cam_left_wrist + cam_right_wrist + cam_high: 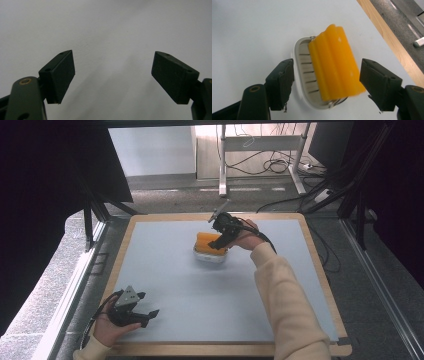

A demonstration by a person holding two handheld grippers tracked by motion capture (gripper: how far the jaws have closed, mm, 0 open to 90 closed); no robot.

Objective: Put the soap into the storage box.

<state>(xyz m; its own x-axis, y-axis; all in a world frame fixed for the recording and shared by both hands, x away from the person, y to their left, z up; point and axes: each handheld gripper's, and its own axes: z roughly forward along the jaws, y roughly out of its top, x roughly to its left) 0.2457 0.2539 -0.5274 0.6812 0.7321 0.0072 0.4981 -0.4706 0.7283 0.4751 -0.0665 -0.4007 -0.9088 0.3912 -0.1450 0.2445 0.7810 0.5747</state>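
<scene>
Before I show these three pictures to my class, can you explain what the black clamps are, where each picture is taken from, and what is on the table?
A person sits at a table and holds a hand-operated gripper in each hand, each with two black jaws.

The high view looks down from above the person. The other two pictures come from small cameras riding on the grippers, looking along their jaws.

On the grey table lies a white slotted dish with an orange ridged block, perhaps soap, resting on it.

The right gripper is at the dish. In its own view the jaws stand open on either side of the block without touching it, so nothing is held.

The left gripper waits near the table's front edge, jaws open over bare surface.
</scene>
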